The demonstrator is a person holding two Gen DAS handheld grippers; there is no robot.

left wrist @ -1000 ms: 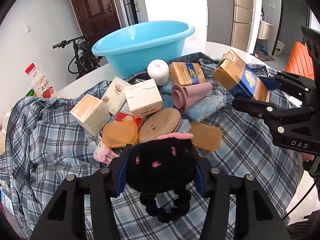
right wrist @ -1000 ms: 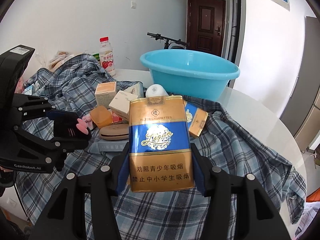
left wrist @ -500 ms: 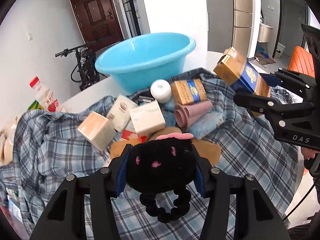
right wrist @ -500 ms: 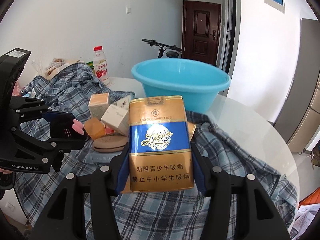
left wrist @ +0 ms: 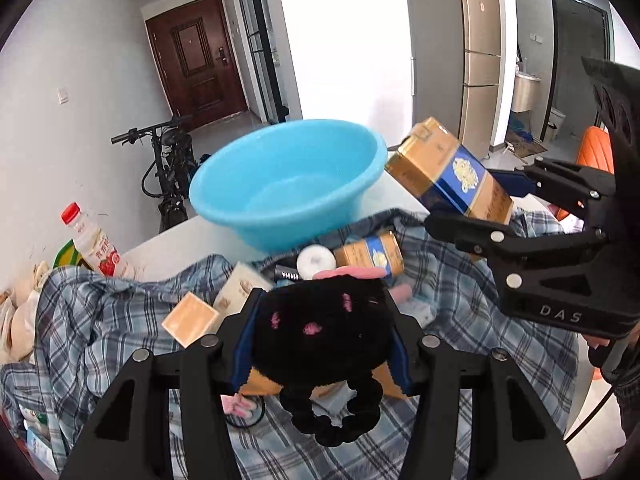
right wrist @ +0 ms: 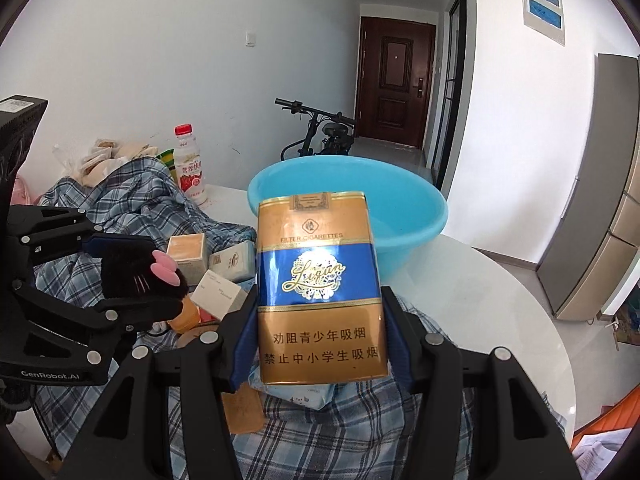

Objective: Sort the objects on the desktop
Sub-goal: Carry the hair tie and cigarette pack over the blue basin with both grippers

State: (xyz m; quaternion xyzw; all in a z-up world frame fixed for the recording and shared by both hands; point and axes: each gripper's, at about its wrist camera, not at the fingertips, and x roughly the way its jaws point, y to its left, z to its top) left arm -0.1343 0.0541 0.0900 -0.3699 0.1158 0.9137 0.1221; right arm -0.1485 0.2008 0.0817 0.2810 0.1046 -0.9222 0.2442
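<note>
The right gripper (right wrist: 322, 316) is clamping a gold and blue cigarette pack (right wrist: 320, 292), its blue pads pressing the pack's two sides. The pack is standing upright between the jaws, showing "FILTER CIGARETTES", a gilt script logo on the blue band, and the Chinese warning lines 劝阻青少年吸烟 and 禁止中小学生吸烟. In the left wrist view this gripper's black body is reading "DAS", and the pack is hanging in the air just beside the rim of the light blue basin (left wrist: 288, 184).

The left gripper (left wrist: 320, 340) is squeezing a black plush toy (left wrist: 320, 328) with small pink stitched marks, a pink ear and a looped black tail dangling below. Its side is showing "GenRobot.AI" in the right wrist view. Both grippers are tilting downward over the plaid shirt (left wrist: 80, 320), which is covering the white surface (right wrist: 500, 312).

On the shirt, small cartons (right wrist: 188, 252), a second gold and blue pack (left wrist: 370, 254) and a white round lid (left wrist: 316, 262) are lying near the basin. A red-capped drink bottle (right wrist: 188, 164) with Chinese print is standing behind.
</note>
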